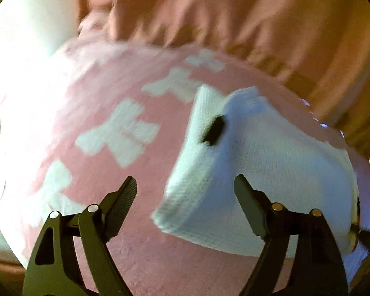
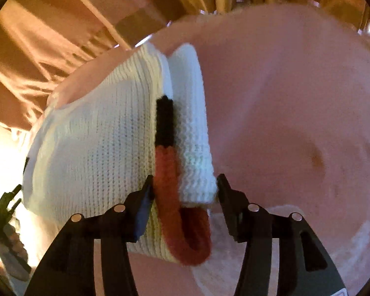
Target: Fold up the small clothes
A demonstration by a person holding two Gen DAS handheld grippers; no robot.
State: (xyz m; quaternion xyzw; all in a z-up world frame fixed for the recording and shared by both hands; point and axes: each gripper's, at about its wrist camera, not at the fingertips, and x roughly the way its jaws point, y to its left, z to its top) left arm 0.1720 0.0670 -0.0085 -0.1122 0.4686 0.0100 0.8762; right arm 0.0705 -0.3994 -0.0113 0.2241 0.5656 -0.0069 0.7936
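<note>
Pink blanket under white knit garment, orange drapes behind, left gripper apart, right gripper apart around its cuff.

A close, curved fisheye view looks down on a pink blanket patterned with blocky white shapes, filling the centre and left of the frame. On it, at the centre right, lies a white knitted garment, partly folded, with a raised flap at its upper left edge and a small black mark on that flap. At the bottom, the two black fingers of the left gripper stand wide apart; nothing is pinched between them, and the right finger overlaps the garment. Orange-brown creased fabric spans the top. The upper left is washed out by glare.
</note>
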